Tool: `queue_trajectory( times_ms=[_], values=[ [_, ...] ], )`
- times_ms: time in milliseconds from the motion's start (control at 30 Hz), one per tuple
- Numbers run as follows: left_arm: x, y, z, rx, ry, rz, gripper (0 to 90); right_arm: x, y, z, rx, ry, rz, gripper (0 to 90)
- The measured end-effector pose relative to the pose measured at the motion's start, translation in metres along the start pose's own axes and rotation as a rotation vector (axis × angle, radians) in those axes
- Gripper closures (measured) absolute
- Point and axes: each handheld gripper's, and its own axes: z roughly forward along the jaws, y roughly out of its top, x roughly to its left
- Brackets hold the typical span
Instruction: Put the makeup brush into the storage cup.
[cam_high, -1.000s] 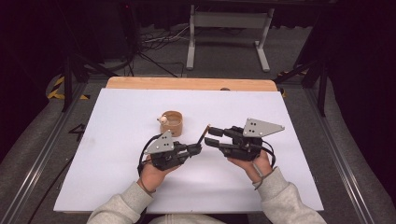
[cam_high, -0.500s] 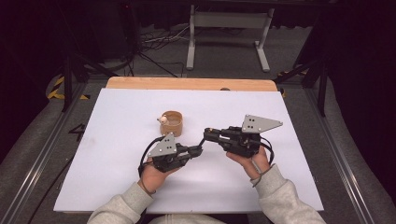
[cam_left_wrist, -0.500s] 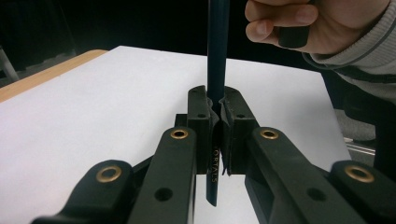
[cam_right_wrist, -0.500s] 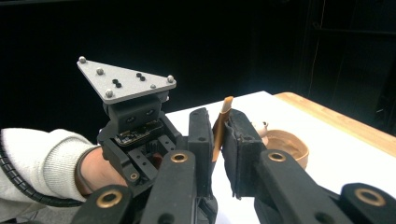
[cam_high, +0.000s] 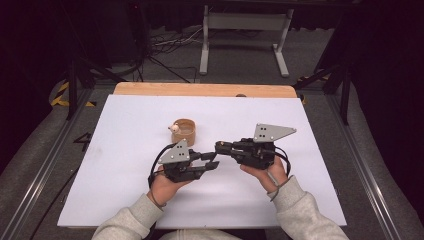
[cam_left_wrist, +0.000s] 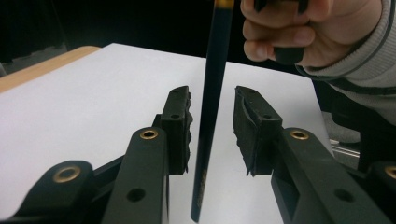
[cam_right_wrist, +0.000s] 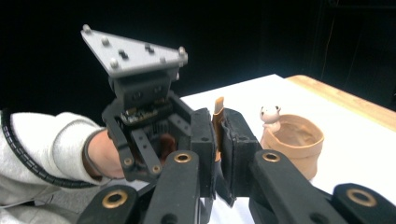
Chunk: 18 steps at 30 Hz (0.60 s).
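My right gripper (cam_right_wrist: 217, 140) has just finished closing and is clamped on the gold-capped end of a dark pencil (cam_left_wrist: 210, 116). My left gripper (cam_left_wrist: 212, 128) has just been opening: its jaws stand slightly apart with the pencil shaft passing between the pads, no longer pressed. The handover sits over the white table (cam_high: 125, 150), just in front of the tan bear cup (cam_high: 183, 131)

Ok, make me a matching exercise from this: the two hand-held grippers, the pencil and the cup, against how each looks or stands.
1 left hand-held gripper
2 right hand-held gripper
3 pencil
4 cup

A tan, bear at its rim
B jaws clamped on the pencil's end
C dark blue
D jaws apart either side of the pencil

Pairs: 1-D, 2-B, 3-C, 4-A. The left jaws have just been opening, the right ones closing.
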Motion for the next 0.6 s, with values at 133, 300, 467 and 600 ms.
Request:
queue_trajectory(
  times_ms=[133, 300, 467, 600],
  values=[
    [0.0019, 0.0033, -0.0029, -0.006, 0.003, -0.006, 68.9, 0.0002, -0.0018, 0.0032, 0.020, 0.003, 0.001, 84.6],
    [0.0018, 0.0053, -0.0033, 0.009, -0.004, -0.031, 73.2, -0.0006, -0.0046, 0.0050, 0.034, 0.004, 0.003, 84.5],
    [-0.0003, 0.0061, -0.0026, 0.022, -0.003, -0.011, 79.2, -0.0017, -0.0073, 0.0071, 0.044, 0.006, 0.011, 84.6],
    [-0.0022, 0.0069, -0.0017, 0.038, 0.001, 0.014, 82.1, -0.0024, -0.0083, 0.0076, 0.045, 0.014, 0.015, 84.3]
  ],
)
